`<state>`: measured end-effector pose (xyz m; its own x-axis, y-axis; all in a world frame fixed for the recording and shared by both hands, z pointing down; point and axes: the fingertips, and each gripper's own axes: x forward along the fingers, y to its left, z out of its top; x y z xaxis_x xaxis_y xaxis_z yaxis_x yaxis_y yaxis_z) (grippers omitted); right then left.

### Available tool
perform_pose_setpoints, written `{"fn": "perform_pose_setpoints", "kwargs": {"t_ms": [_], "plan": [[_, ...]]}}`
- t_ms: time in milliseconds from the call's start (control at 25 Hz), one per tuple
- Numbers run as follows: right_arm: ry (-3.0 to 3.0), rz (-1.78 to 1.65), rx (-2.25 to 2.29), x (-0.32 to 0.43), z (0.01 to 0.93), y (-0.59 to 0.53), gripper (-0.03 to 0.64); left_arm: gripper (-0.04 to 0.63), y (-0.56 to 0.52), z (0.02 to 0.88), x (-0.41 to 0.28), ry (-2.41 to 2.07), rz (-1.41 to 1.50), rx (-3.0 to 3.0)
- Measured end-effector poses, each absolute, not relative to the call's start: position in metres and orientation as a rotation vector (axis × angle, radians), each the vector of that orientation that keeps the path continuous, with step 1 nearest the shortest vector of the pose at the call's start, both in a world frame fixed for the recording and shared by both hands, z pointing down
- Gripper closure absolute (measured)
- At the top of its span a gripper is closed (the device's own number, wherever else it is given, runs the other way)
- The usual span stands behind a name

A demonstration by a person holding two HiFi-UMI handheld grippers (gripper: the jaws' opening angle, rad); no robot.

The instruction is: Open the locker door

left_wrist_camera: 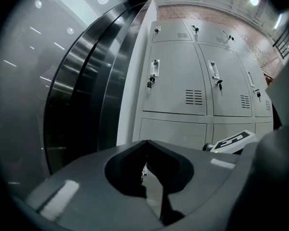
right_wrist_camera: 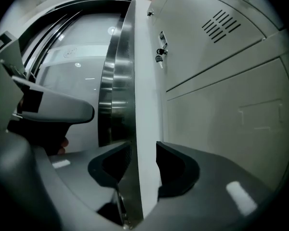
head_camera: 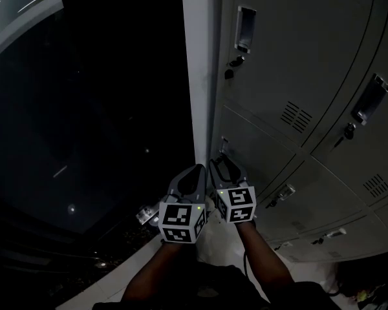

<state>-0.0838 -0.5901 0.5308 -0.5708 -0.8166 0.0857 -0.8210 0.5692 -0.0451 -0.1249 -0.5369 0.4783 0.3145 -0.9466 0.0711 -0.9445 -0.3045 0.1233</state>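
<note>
The lockers (head_camera: 297, 57) fill the right side of the head view. They are grey metal with flat, smooth doors. The locker door (head_camera: 252, 150) nearest the tools is shut and sits in the middle of the frame, a little to the right. The door above it has a shiny handle (head_camera: 244, 28) set into a long hollow, a small key (head_camera: 231, 65) hanging just under it, and a patch of thin air slots (head_camera: 296, 116). A tall white post (head_camera: 199, 70) runs down the left edge of the lockers. Dark glass (head_camera: 84, 141) fills the left side.

Both tools are low in the middle of the frame, side by side. Each has a cube (head_camera: 180, 221) with black and white square patterns.

The left tool (head_camera: 195, 172) is clenched. In its own view the left tool (left_wrist_camera: 144, 143) has its two grey tips pressed together with nothing between them. Lockers stand in the upper right there, with a red brick wall (left_wrist_camera: 216, 11) above them and curved steel bands (left_wrist_camera: 86, 81) on the left.

The right tool (head_camera: 225, 168) is close to the post and the door. In its own view the right tool (right_wrist_camera: 138, 148) has its dark jaws spread apart. The white post (right_wrist_camera: 144, 105) and a shiny steel strip (right_wrist_camera: 116, 81) show in the gap. I cannot tell if the jaws touch them. A pale locker door (right_wrist_camera: 231, 105) fills the right of that frame.
</note>
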Motion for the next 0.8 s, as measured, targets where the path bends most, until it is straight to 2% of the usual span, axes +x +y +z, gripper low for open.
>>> {"fn": "perform_pose_setpoints", "kwargs": {"t_ms": [800], "plan": [[-2.671,0.207,1.617,-0.085,0.604,-0.671,0.423,0.591,-0.584,0.536,-0.133,-1.697,-0.030,2.480]]}}
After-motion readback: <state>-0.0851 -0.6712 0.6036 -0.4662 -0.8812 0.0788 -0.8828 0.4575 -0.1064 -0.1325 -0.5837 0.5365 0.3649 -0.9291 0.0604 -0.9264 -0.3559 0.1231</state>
